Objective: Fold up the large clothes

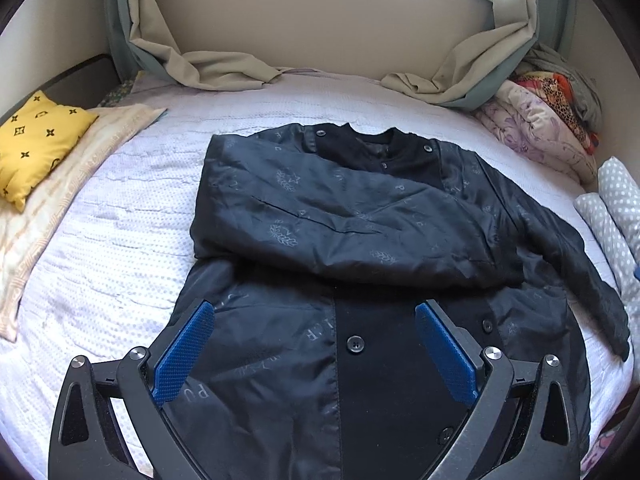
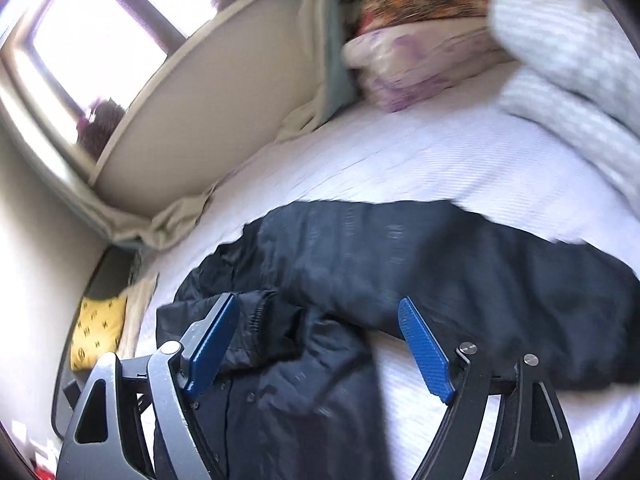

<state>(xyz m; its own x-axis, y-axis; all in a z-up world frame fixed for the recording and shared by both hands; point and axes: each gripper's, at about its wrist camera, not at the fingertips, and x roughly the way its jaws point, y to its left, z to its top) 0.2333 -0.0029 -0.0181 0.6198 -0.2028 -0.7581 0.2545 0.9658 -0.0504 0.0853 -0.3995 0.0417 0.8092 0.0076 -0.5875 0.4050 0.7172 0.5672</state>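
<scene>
A: Status? Quick.

B: Jacket lies flat on the bed, front up, collar far from me. One sleeve is already folded across the chest, right ahead of my left gripper. Left jaws are wide and empty, hovering over the button placket.

A: Right side?

B: Right gripper is spread too, with nothing pinched. A cuff sits just past its left finger, apart from the pad as far as I can tell. That view is blurred.

A: The other sleeve?

B: It trails off to the right of my left gripper, toward the bed edge. My guess is that it goes next.

A: Tips?

B: I'd pinch near the cuff, lift low, and lay it across the first sleeve, parallel. I'd keep the left gripper ready to pin the body so the slick fabric doesn't slide, then square the edges before folding the hem up.
</scene>
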